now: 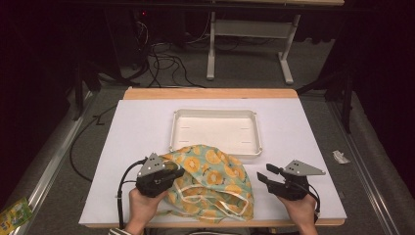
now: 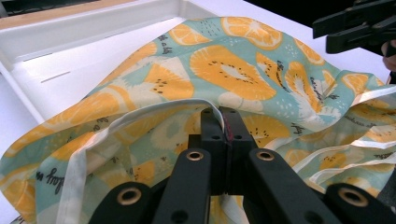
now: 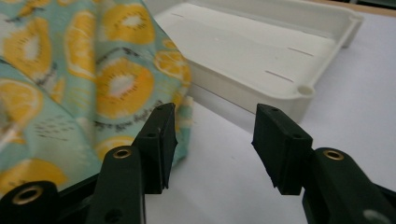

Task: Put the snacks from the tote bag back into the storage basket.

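A teal cloth bag (image 1: 210, 181) printed with orange slices lies crumpled at the table's near edge, its far side resting against the white tray (image 1: 215, 111). My left gripper (image 1: 178, 172) sits at the bag's left side. In the left gripper view its jaws (image 2: 219, 112) are shut on the bag's white hem (image 2: 140, 116), with the bag (image 2: 224, 70) spread beyond. My right gripper (image 1: 264, 172) is just right of the bag, off the cloth. Its jaws (image 3: 212, 126) stand open with bare table between them, the bag (image 3: 70, 93) at their left and the tray (image 3: 289, 100) ahead.
The white table sheet (image 1: 142, 127) covers a wooden-edged table. My right gripper (image 2: 345, 28) shows at the upper right of the left gripper view. Cables (image 1: 166, 61) and a desk frame (image 1: 244, 29) lie on the floor beyond; a green packet (image 1: 12, 213) lies at the lower left.
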Demonstrator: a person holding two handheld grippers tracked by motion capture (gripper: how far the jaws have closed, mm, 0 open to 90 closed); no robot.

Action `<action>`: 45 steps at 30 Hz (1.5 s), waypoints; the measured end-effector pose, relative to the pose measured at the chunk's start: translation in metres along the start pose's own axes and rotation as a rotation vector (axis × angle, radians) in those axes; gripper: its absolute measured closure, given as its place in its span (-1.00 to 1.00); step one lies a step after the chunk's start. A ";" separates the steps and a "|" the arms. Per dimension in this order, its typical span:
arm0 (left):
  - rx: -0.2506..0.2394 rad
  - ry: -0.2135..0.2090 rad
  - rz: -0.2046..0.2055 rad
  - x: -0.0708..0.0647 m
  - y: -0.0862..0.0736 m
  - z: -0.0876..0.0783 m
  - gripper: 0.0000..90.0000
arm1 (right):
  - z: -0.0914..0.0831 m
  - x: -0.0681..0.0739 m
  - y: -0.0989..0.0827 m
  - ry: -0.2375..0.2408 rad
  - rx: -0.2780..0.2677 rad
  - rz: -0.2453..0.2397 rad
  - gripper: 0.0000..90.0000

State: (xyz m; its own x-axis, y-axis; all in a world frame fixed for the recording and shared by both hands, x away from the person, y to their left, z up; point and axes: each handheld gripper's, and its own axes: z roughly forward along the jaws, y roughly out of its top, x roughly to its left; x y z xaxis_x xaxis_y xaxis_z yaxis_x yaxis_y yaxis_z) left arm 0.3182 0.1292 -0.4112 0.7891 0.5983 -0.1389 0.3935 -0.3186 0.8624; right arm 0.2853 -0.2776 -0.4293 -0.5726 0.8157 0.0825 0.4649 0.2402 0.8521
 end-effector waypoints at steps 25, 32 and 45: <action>-0.009 -0.013 0.006 -0.004 0.002 0.000 0.99 | 0.031 0.054 0.030 0.177 0.060 -0.096 0.02; -0.012 -0.022 0.015 -0.006 0.005 0.000 0.99 | 0.039 0.060 0.030 0.160 0.081 -0.115 0.30; -0.020 -0.034 0.031 -0.012 0.009 0.002 0.99 | 0.033 0.060 0.027 0.155 0.066 -0.182 1.00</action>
State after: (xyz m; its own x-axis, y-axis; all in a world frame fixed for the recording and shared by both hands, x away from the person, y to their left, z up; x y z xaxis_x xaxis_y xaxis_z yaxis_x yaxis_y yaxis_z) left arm 0.3133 0.1178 -0.4030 0.8165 0.5628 -0.1285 0.3595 -0.3216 0.8760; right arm 0.2856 -0.2051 -0.4183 -0.7452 0.6667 0.0130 0.3848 0.4140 0.8249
